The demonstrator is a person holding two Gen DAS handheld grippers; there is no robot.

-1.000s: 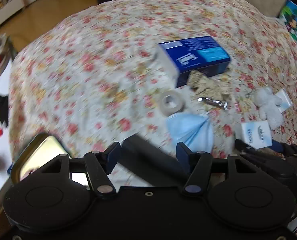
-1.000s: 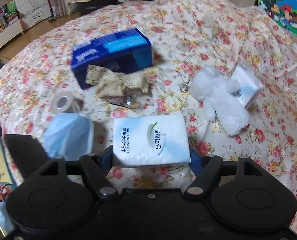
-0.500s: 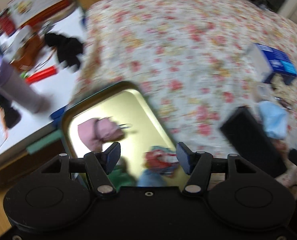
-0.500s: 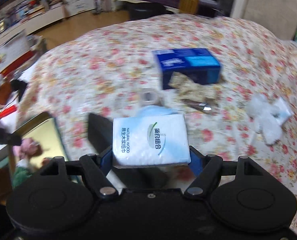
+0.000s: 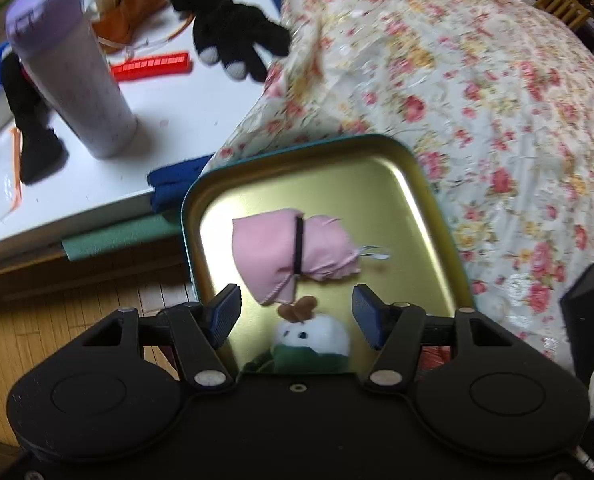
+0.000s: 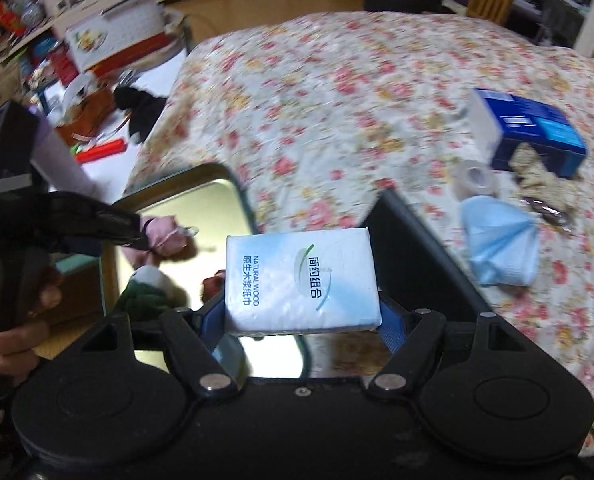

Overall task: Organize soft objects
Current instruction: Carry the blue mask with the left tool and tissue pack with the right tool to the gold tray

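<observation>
A gold tin tray with a teal rim (image 5: pixel 417 208) lies at the edge of the flowered bed. It holds a pink cloth pouch (image 5: pixel 281 248) and a small white-and-green plush (image 5: pixel 313 336). My left gripper (image 5: pixel 297 312) hangs open just above them, its pads clear of the pouch's lower corner. My right gripper (image 6: pixel 301 320) is shut on a white-and-blue tissue pack (image 6: pixel 301 280), held above the tray's (image 6: pixel 217 196) right side. In the right wrist view the left gripper's fingertips (image 6: pixel 133 236) reach the pouch (image 6: pixel 165 236), a hand behind them.
A black flat box (image 6: pixel 417 240) lies right of the tray. Farther right on the bed lie a blue face mask (image 6: pixel 497 244), a tape roll (image 6: pixel 477 180) and a blue carton (image 6: pixel 537 128). Left of the bed, a white table carries a purple tumbler (image 5: pixel 69 64), black plush (image 5: pixel 233 36) and a red comb (image 5: pixel 149 66).
Both grippers swung left from the middle of the bed to the tin tray. The left one came down close over the pouch and plush. The right one kept the tissue pack.
</observation>
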